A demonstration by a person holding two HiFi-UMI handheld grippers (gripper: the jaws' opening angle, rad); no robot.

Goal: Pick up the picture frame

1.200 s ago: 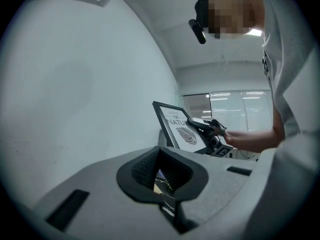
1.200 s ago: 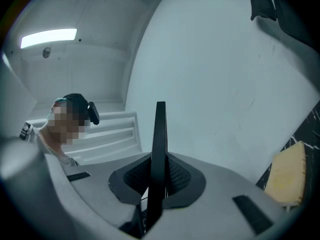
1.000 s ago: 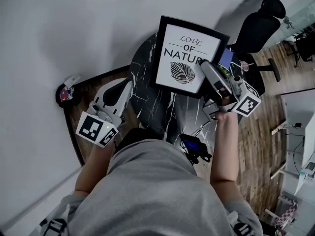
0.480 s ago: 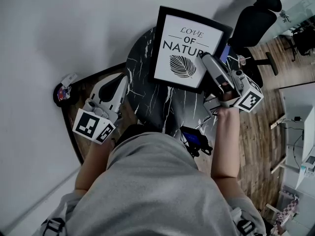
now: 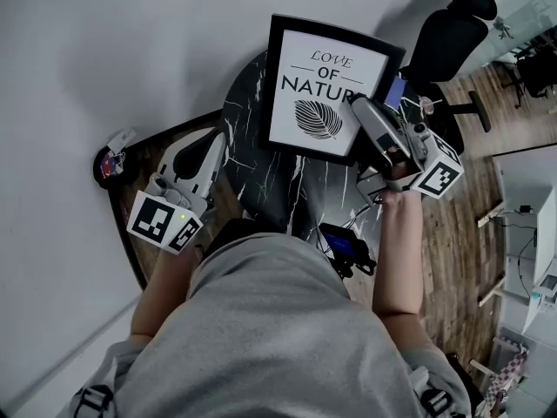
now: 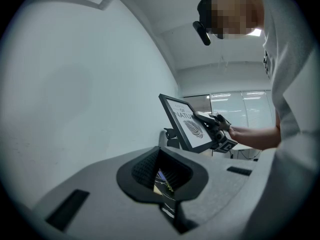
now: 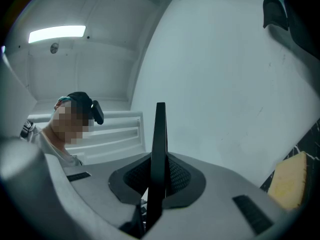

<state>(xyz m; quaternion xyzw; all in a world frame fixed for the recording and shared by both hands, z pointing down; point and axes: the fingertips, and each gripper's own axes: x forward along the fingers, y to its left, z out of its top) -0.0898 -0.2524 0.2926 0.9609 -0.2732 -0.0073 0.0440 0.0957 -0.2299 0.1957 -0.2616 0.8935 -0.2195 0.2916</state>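
Note:
The picture frame [image 5: 318, 85] is black with a white print of a leaf and lettering. It hangs tilted above the round black marble table [image 5: 287, 190], with my right gripper [image 5: 361, 107] shut on its right edge. In the right gripper view the frame [image 7: 159, 149] stands edge-on between the pads. The left gripper view shows the frame [image 6: 187, 124] lifted, with the right gripper [image 6: 207, 121] on it. My left gripper [image 5: 218, 142] hovers by the table's left rim, jaws together, nothing between them.
A black office chair [image 5: 448, 42] stands behind the table at the right. A black device with cables [image 5: 344, 249] lies at the table's near edge. A small object [image 5: 111, 159] sits on the wooden floor by the white wall at the left.
The frame and my right gripper have shifted slightly to the left and up in the head view. The left gripper has stayed where it was.

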